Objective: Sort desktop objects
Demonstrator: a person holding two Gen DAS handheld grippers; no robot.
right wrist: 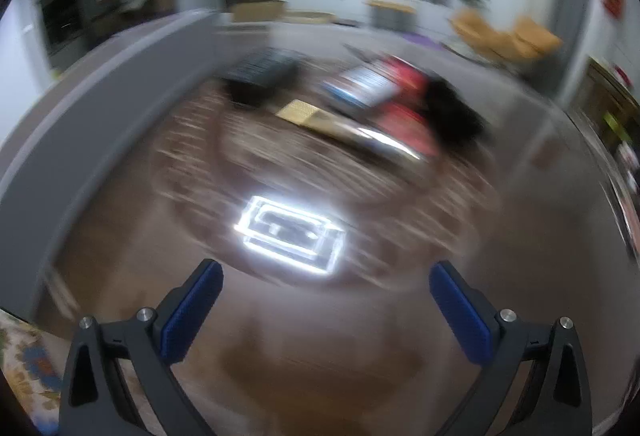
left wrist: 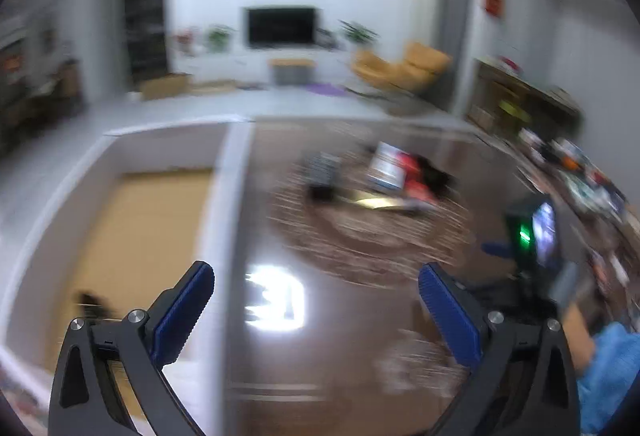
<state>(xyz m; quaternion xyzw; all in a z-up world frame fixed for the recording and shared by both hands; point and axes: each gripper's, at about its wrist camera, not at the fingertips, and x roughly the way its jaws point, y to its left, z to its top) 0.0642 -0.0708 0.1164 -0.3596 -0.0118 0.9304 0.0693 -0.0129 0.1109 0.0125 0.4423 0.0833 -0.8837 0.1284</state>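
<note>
On the desk (right wrist: 520, 236), far side: we list a blurred heap of objects on a round woven mat (right wrist: 192, 164), all well ahead of both grippers.

Left gripper (left wrist: 316, 316): we find it spread wide, nothing between the blue pads, over bare glossy desk with the grey-walled tray (left wrist: 236, 196) just to its 10 o'clock.

Right gripper (right wrist: 326, 316): likewise spread wide and empty; a ceiling-light reflection lies just beyond its fingertips at 12 o'clock.

Heap from the left gripper: 1 o'clock, well apart.

Heap from the right gripper: 12 to 1 o'clock, well apart; we judge this hand the more squarely lined up, though neither is clearly nearer.

Item, dark ridged block (right wrist: 262, 74): 11 o'clock of the right gripper; long axis runs 8 to 2 o'clock in the right view. Blur prevents naming it.

Item, gold flat piece (right wrist: 302, 112): 12 o'clock, the nearest of the heap to the right gripper; long axis runs 10 to 4 o'clock.

Item, blue-and-white box (right wrist: 364, 80): 1 o'clock, partly over a red packet (right wrist: 404, 116); long axis runs 7 to 1 o'clock.

Item, black soft thing (right wrist: 456, 112): 1 to 2 o'clock, touching the red packet; we cannot tell its axis.

Sorting bin: the tray, wooden floor showing, at 10 o'clock of the left gripper, so that side suits drop-offs.

Coming move, our judgement: a forward reach to the heap, with the wrist rolled so that the pads cross the chosen item's short side.
</note>
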